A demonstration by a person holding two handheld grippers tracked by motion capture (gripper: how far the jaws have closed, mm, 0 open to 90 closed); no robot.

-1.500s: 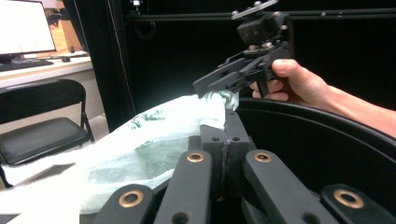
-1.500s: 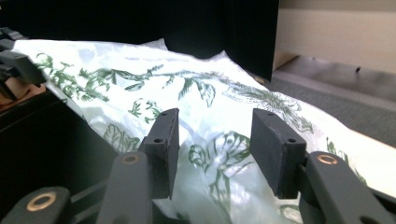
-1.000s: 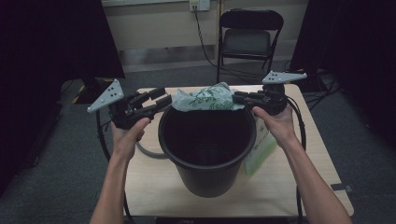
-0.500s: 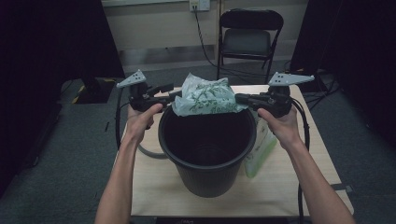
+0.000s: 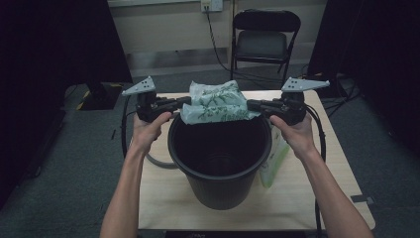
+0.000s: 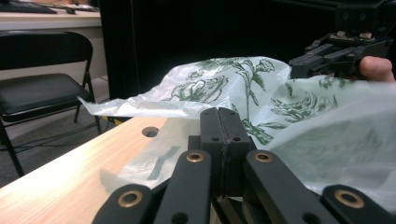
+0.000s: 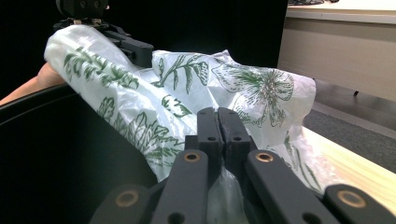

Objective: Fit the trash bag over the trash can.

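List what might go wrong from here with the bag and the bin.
1. The left gripper has just been closing; its jaws meet on a thin edge of the plastic bag, if at all, so that side may slip free.
2. The bag is bunched over the far rim of the black bin, not spread open, so it may not go round the rim.
3. The right gripper pinches thin film, and pulling apart might tear it.

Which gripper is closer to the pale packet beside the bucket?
Right. The right gripper is on the packet's side of the bucket; the left gripper, fingers just closed on the bag, is across the bucket.
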